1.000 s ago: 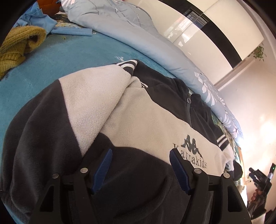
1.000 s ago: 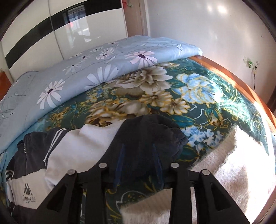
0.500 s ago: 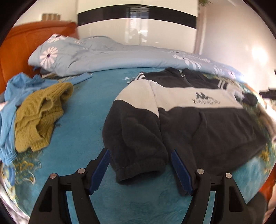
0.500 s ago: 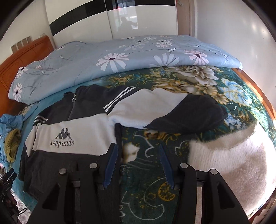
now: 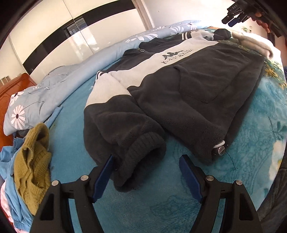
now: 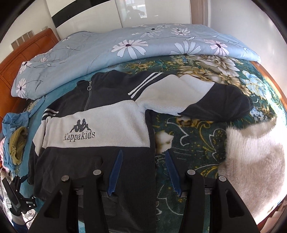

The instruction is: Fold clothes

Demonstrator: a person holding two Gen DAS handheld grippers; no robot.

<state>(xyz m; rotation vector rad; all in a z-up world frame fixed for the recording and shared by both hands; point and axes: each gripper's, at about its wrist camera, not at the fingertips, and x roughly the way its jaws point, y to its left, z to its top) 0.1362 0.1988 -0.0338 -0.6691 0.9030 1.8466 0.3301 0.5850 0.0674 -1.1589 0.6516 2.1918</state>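
A black and white fleece jacket with a Kappakids logo lies front up on the bed, spread flat. Its left sleeve is bent down beside the body. The dark ribbed cuff lies between the fingers of my left gripper, which is open, its right pad clear of the cuff. The other sleeve stretches out sideways. My right gripper is open just above the jacket's side edge, holding nothing. Each gripper shows small in the other's view: the right, the left.
A light blue daisy quilt is bunched along the far side of the bed. A mustard knit lies on light blue clothes at the left. A white fluffy blanket lies at the right. A wooden headboard stands behind.
Both grippers drew back from the jacket. The left one rolled and went from the body to the sleeve cuff. The right one left the far dark cuff, widened and came to the side edge.
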